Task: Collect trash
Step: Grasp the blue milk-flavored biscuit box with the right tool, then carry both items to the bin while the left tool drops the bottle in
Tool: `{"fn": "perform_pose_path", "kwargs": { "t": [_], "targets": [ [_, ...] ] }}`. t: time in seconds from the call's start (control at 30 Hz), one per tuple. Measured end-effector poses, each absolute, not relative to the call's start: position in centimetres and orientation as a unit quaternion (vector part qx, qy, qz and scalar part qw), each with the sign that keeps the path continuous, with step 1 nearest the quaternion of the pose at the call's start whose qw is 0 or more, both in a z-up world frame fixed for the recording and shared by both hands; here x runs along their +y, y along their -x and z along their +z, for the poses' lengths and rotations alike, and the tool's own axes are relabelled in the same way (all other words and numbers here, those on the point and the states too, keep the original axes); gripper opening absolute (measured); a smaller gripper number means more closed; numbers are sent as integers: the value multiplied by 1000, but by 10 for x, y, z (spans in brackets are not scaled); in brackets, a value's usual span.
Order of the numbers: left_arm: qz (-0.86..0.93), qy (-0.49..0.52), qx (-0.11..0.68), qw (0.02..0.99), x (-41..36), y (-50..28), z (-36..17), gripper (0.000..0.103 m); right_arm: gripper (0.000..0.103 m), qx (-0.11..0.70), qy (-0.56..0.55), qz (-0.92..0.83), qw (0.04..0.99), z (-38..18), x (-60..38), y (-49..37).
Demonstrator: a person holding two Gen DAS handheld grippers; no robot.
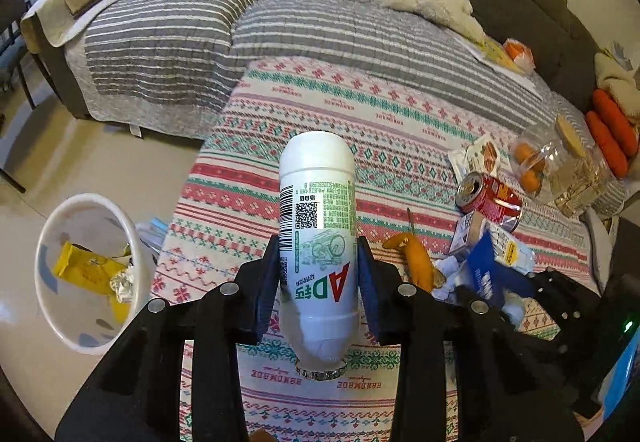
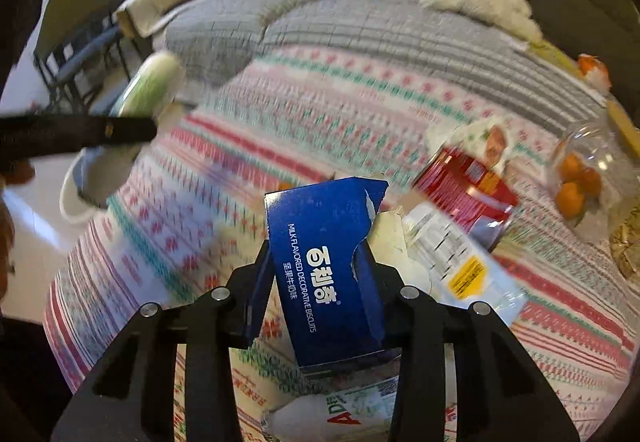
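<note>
Two pieces of trash in hand, bin down to my left

My left gripper [image 1: 318,274] pinches the white drink bottle [image 1: 318,226] around its middle, above the patterned surface [image 1: 360,113]; my right gripper [image 2: 320,282] is clamped on the torn blue biscuit box [image 2: 324,266]. I should carry the bottle left over the white bin [image 1: 86,274] on the floor and let go only once it is above the rim, then follow with the box, minding the can [image 1: 488,197] and banana peel [image 1: 416,262] left behind
</note>
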State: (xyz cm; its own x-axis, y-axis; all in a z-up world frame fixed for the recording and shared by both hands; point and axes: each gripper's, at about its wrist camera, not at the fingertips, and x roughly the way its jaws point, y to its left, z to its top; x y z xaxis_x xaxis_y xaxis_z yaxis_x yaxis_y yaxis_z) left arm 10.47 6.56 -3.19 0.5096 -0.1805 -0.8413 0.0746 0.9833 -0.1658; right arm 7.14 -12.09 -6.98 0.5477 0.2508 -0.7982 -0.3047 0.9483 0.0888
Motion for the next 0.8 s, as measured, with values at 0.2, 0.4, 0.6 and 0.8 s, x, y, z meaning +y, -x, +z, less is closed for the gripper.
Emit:
{"fn": "perform_pose_path", "kwargs": {
  "t": [0.2, 0.4, 0.6, 0.8],
  "targets": [
    [-65, 60, 477, 875, 76, -100, -25, 35, 41, 415, 9, 136, 900, -48, -114, -76],
    [-51, 60, 471, 879, 91, -97, -22, 35, 41, 392, -4, 129, 911, -38, -91, -76],
    [-32, 60, 469, 881, 113, -93, -20, 35, 41, 383, -15, 136, 913, -34, -58, -73],
    [1, 66, 468, 881, 151, -89, -19, 35, 41, 383, -33, 142, 912, -37, -26, -71]
  ]
}}
